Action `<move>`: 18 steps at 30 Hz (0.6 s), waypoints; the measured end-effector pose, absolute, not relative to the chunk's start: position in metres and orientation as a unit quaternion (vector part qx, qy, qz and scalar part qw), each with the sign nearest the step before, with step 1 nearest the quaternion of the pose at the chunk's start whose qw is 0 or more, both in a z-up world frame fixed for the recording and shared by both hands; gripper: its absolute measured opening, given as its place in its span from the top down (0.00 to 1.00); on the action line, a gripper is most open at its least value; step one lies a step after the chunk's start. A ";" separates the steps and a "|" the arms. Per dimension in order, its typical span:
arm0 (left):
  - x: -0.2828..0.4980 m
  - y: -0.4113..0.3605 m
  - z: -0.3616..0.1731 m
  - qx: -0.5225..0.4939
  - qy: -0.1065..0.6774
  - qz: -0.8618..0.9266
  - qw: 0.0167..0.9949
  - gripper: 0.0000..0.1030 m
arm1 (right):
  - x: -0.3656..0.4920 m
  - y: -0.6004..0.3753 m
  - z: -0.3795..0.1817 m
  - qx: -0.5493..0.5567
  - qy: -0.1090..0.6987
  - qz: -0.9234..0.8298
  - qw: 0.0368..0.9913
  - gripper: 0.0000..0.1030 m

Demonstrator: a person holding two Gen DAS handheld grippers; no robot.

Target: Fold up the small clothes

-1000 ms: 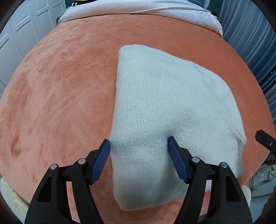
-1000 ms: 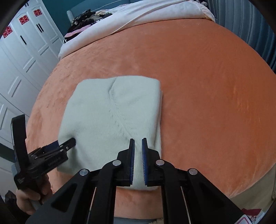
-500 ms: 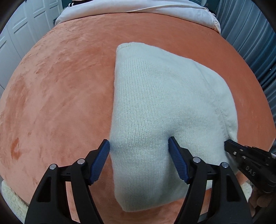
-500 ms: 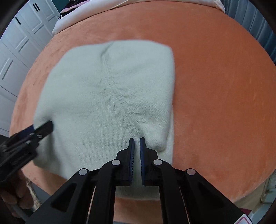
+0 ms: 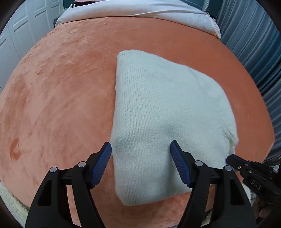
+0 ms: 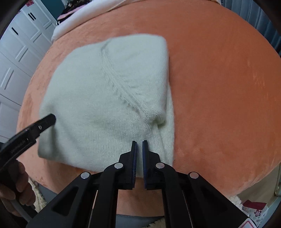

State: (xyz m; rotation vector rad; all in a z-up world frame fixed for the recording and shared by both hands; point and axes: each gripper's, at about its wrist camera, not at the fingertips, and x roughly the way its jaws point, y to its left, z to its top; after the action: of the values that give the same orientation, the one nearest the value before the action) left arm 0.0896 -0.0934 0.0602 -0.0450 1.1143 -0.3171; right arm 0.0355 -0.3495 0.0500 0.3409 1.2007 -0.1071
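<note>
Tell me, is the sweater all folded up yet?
Nearly. The cream sweater already lies folded into a thick pad on the orange blanket. Neither tool holds it: the left tool hangs open over one near corner, and the right tool, just opening, is at the other. Probably one more fold or a tidy-up is left.

Fuzzy knit sweater (image 5: 163, 112), plush blanket (image 5: 61, 98)

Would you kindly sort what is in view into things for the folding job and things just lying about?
For the job:
cream knitted sweater
left gripper
right gripper

Lying about:
white bedding
dark striped clothes pile
orange plush blanket, only the work surface
</note>
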 end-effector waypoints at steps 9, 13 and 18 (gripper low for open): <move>0.133 -0.083 0.078 -0.073 0.517 -0.131 0.843 0.23 | 0.109 -0.374 0.019 0.196 0.564 -0.046 0.801 0.64; 0.122 -0.082 0.090 -0.050 0.493 -0.139 0.857 0.23 | 0.098 -0.372 0.083 0.206 0.476 -0.009 0.855 0.88; 0.118 -0.097 0.055 -0.031 0.534 -0.147 0.832 0.21 | 0.100 -0.383 0.017 0.203 0.543 -0.045 0.814 0.84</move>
State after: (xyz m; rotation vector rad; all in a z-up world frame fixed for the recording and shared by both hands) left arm 0.1179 -0.0971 0.0545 -0.0653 1.1315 -0.3110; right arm 0.1003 -0.3827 0.0166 0.4326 1.1593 -0.0950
